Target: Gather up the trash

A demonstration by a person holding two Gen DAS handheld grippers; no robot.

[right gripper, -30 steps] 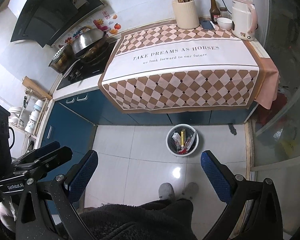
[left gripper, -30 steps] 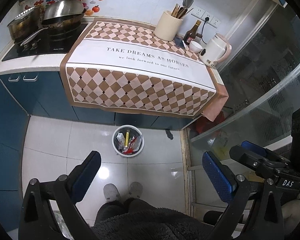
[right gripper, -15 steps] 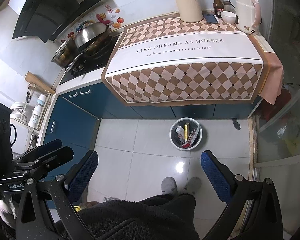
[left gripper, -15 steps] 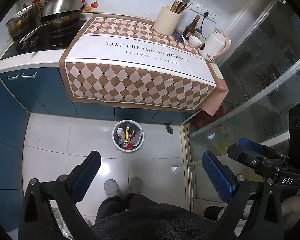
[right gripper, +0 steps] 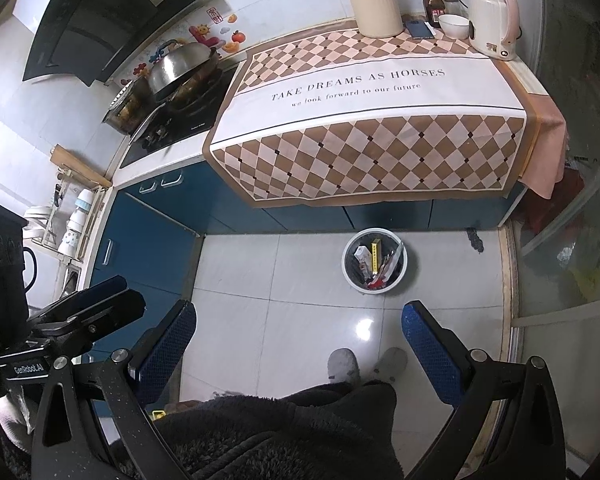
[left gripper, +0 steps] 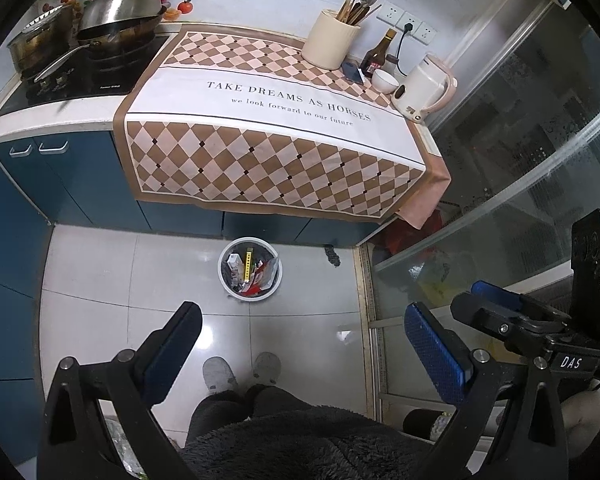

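A round white trash bin stands on the tiled floor in front of the blue cabinets, holding several wrappers and small boxes; it also shows in the right wrist view. My left gripper is open and empty, held high above the floor near the bin. My right gripper is open and empty too, at about the same height. A small dark scrap lies on the floor right of the bin, and it shows in the right wrist view. A small white scrap lies by the door sill.
A checked cloth covers the counter, with a utensil jar, bottle, bowl and kettle at its back. A stove with pans is at left. A glass sliding door is at right. The person's slippered feet stand below.
Both grippers have risen and drawn back a little from the counter, so the bin and counter sit slightly farther away. Both stay open and empty.
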